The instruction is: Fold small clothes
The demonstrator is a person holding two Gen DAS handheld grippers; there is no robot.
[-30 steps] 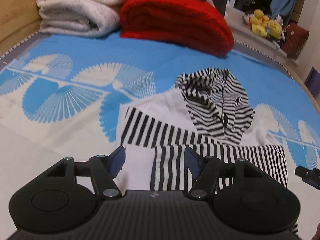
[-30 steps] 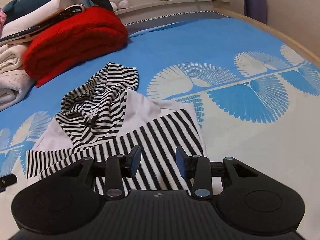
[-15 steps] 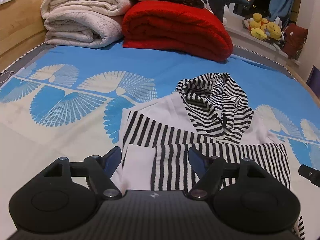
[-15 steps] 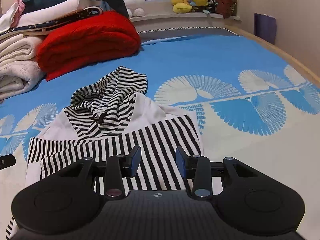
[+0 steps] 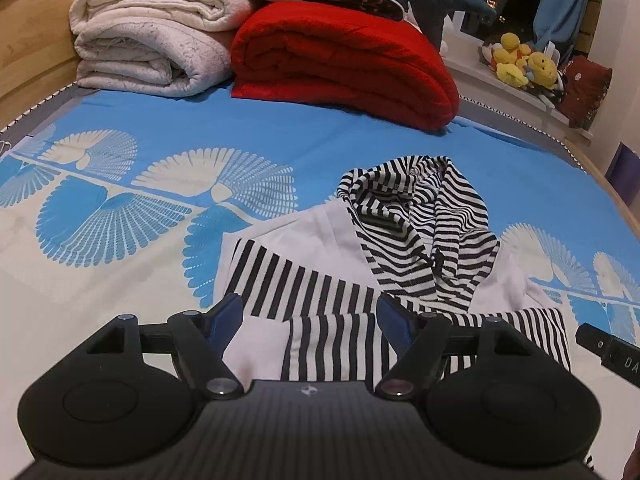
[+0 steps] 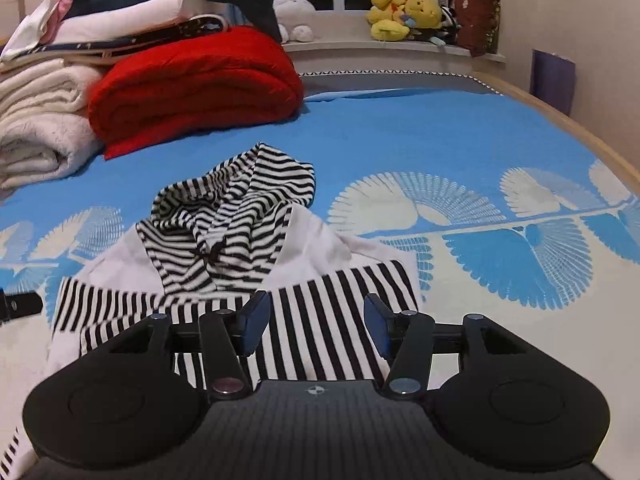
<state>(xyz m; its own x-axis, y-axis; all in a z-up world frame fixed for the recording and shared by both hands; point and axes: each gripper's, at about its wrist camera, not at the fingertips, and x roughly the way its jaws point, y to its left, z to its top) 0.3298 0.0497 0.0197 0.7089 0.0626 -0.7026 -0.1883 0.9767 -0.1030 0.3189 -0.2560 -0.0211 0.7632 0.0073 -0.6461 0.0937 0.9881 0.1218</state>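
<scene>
A small white hooded garment with black-and-white striped sleeves and hood (image 5: 352, 264) lies on the blue patterned bedspread, sleeves folded across the body. It also shows in the right wrist view (image 6: 224, 256). My left gripper (image 5: 310, 314) is open and empty, hovering over the garment's near left part. My right gripper (image 6: 316, 320) is open and empty over the striped sleeve at the garment's near right. The right gripper's tip shows at the left wrist view's right edge (image 5: 608, 354).
A folded red blanket (image 5: 344, 60) and cream blankets (image 5: 148, 36) are stacked at the bed's far end. Yellow plush toys (image 6: 400, 14) sit on the window ledge. The wooden bed edge (image 6: 580, 132) runs along the right. The bedspread (image 5: 120, 184) stretches left.
Both grippers have pulled back and tilted upward, so more of the far blankets and window shows. The right gripper's jaws have opened wider. The garment has not moved.
</scene>
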